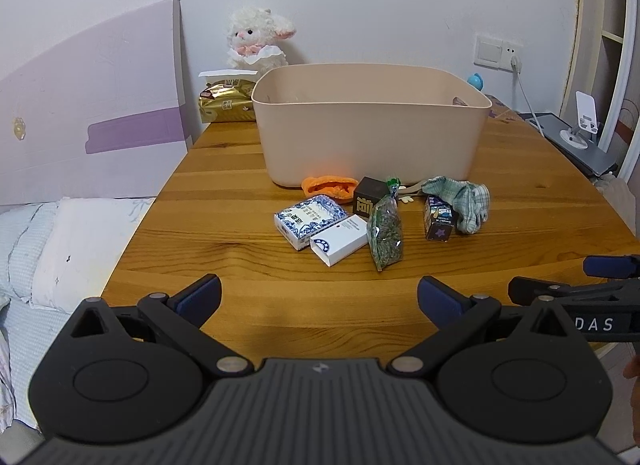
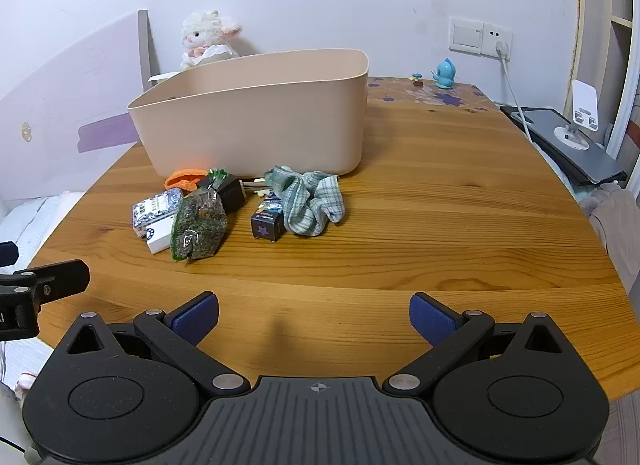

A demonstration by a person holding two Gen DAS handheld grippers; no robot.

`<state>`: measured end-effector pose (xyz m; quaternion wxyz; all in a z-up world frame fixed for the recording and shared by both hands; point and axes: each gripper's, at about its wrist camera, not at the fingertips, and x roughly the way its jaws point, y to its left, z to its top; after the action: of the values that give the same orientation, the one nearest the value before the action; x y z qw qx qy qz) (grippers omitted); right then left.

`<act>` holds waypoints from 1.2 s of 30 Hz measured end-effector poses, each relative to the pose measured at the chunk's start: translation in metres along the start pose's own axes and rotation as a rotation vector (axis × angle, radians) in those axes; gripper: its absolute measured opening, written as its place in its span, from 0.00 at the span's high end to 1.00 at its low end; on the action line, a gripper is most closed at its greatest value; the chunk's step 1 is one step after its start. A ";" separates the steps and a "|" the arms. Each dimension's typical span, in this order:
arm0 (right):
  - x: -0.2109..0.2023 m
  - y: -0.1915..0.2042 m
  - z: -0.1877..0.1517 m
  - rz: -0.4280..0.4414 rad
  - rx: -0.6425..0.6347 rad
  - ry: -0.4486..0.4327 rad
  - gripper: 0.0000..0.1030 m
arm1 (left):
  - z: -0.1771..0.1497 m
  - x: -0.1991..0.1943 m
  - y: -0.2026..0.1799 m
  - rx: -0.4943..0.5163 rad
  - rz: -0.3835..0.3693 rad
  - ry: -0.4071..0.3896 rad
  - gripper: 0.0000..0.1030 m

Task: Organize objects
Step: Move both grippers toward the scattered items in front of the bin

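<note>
Wooden desk (image 1: 240,225) carried everything; the beige bin (image 1: 368,125) stood toward its far edge, open top, with something small just showing inside at its right end, too little to identify. In front of the bin, mid-desk, sat the clutter: a green plaid cloth (image 2: 312,201) bunched at the right end, a clear bag of dried greens (image 1: 385,231) lying flat, a blue-and-white patterned box (image 1: 310,219) touching a white box (image 1: 340,239) at the left end, a dark star-printed carton (image 1: 440,221) against the cloth, a black box (image 1: 368,197) just behind the bag, an orange cloth piece (image 1: 328,185) touching the bin's front wall. My left gripper (image 1: 319,297) hung over the near edge, jaws wide apart, holding nothing. My right gripper (image 2: 314,315) was likewise over the near edge, jaws spread, empty, well apart from the clutter. Behind the bin at the far left corner stood a plush lamb (image 1: 260,37) and a gold packet (image 1: 228,103).
</note>
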<state>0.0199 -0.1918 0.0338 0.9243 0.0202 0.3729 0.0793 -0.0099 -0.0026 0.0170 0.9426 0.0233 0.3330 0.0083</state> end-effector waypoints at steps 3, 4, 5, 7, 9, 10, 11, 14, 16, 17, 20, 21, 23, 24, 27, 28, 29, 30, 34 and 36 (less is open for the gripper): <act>0.000 -0.001 0.000 -0.001 0.002 -0.001 0.00 | 0.000 0.001 -0.001 0.004 0.001 0.002 0.00; 0.001 -0.001 0.000 -0.001 0.003 -0.001 0.00 | 0.000 0.001 -0.001 0.005 0.002 0.002 0.00; 0.001 -0.002 0.001 -0.001 0.003 -0.002 0.00 | 0.000 0.002 -0.002 0.006 0.004 0.004 0.00; 0.001 -0.002 0.001 -0.002 0.004 -0.002 0.00 | 0.000 0.003 -0.002 0.009 0.006 0.008 0.00; 0.001 -0.003 0.001 -0.001 0.005 -0.002 0.00 | 0.000 0.004 -0.002 0.009 0.006 0.010 0.00; 0.001 -0.003 0.001 -0.001 0.005 -0.002 0.00 | 0.000 0.004 -0.002 0.008 0.006 0.010 0.00; 0.001 -0.002 0.001 -0.001 0.004 -0.002 0.00 | 0.000 0.004 -0.002 0.008 0.006 0.010 0.00; 0.001 -0.003 0.001 0.000 0.003 -0.003 0.00 | 0.000 0.005 -0.002 0.006 0.008 0.011 0.00; 0.000 -0.003 0.002 0.003 0.000 -0.006 0.00 | 0.000 0.005 -0.001 0.006 0.010 0.013 0.00; 0.000 -0.003 0.002 0.003 -0.002 -0.008 0.00 | 0.000 0.006 -0.001 0.006 0.011 0.014 0.00; -0.001 -0.002 0.003 0.002 -0.006 -0.015 0.00 | 0.001 0.006 -0.001 0.006 0.011 0.016 0.00; -0.002 -0.002 0.004 0.002 -0.007 -0.017 0.00 | 0.001 0.007 -0.001 0.006 0.011 0.016 0.00; -0.002 -0.002 0.004 0.001 -0.011 -0.019 0.00 | 0.001 0.006 -0.001 0.005 0.012 0.016 0.00; -0.002 -0.001 0.005 0.000 -0.012 -0.020 0.00 | 0.001 0.007 -0.001 0.005 0.012 0.016 0.00; -0.001 -0.001 0.007 0.002 -0.013 -0.021 0.00 | 0.001 0.007 -0.001 0.004 0.013 0.016 0.00; -0.001 -0.001 0.007 0.004 -0.014 -0.021 0.00 | 0.001 0.007 0.000 0.002 0.014 0.016 0.00; -0.001 -0.002 0.008 0.007 -0.014 -0.021 0.00 | 0.002 0.008 0.001 0.001 0.015 0.016 0.00; -0.001 -0.002 0.008 0.008 -0.015 -0.022 0.00 | 0.002 0.009 0.002 0.000 0.015 0.016 0.00; 0.002 -0.002 0.010 0.017 -0.015 -0.018 0.00 | 0.004 0.013 0.004 -0.004 0.020 0.024 0.00; 0.003 -0.002 0.010 0.020 -0.014 -0.018 0.00 | 0.005 0.015 0.006 -0.002 0.020 0.029 0.00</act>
<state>0.0291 -0.1927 0.0388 0.9269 0.0181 0.3638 0.0908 0.0048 0.0036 0.0118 0.9376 0.0256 0.3462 0.0186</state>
